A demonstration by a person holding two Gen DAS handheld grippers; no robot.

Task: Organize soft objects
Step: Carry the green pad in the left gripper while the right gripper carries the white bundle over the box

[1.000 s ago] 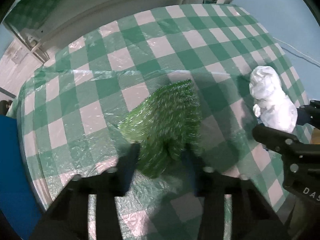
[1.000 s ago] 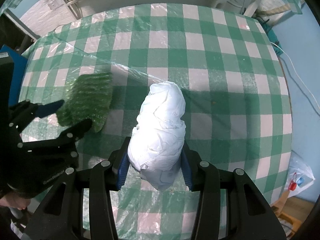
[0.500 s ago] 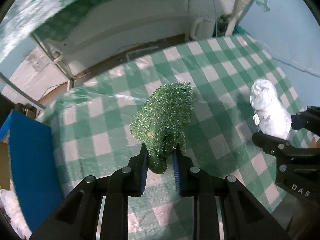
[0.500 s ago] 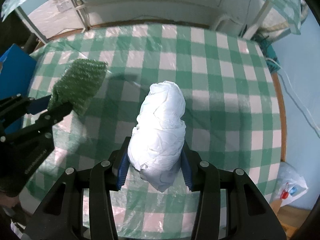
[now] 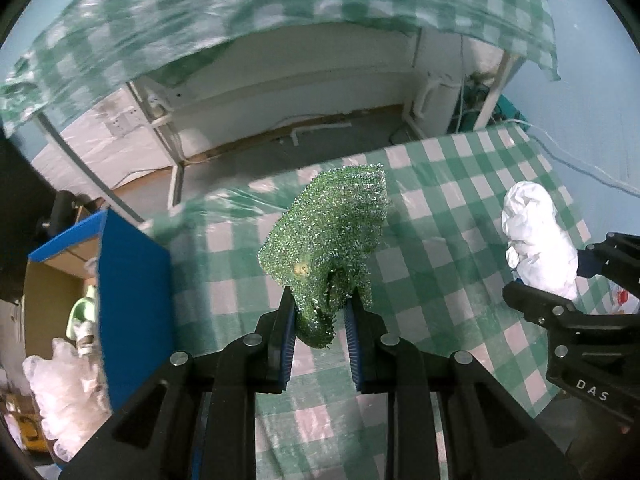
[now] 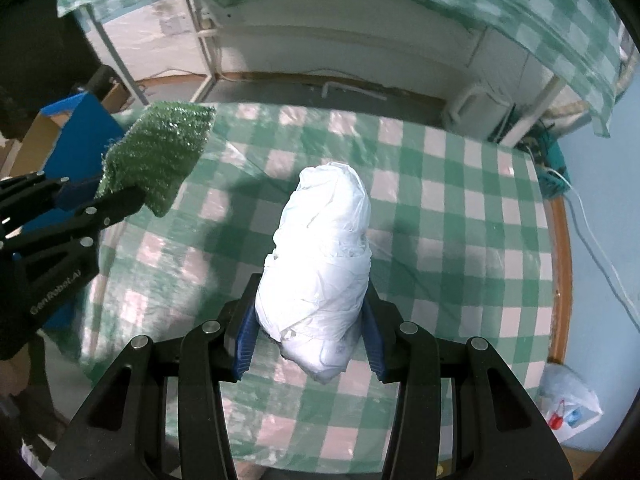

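My left gripper [image 5: 320, 304] is shut on a green glittery scouring pad [image 5: 332, 236] and holds it well above the green-checked table [image 5: 440, 208]. My right gripper [image 6: 308, 312] is shut on a white crumpled plastic bundle [image 6: 320, 264], also held in the air. The bundle [image 5: 536, 240] and right gripper [image 5: 560, 300] show at the right of the left wrist view. The pad [image 6: 160, 156] and left gripper [image 6: 100, 200] show at the left of the right wrist view.
A blue-sided cardboard box [image 5: 132, 292] stands left of the table, with clear plastic bags [image 5: 68, 392] beside it. A white frame and cables [image 5: 440, 92] lie beyond the table's far edge. A plastic bag [image 6: 568, 408] lies on the floor at the right.
Both grippers have risen high above the table with their objects. The left gripper closed on the green pad and lifted it off the cloth. The view now reaches the floor and the blue box.
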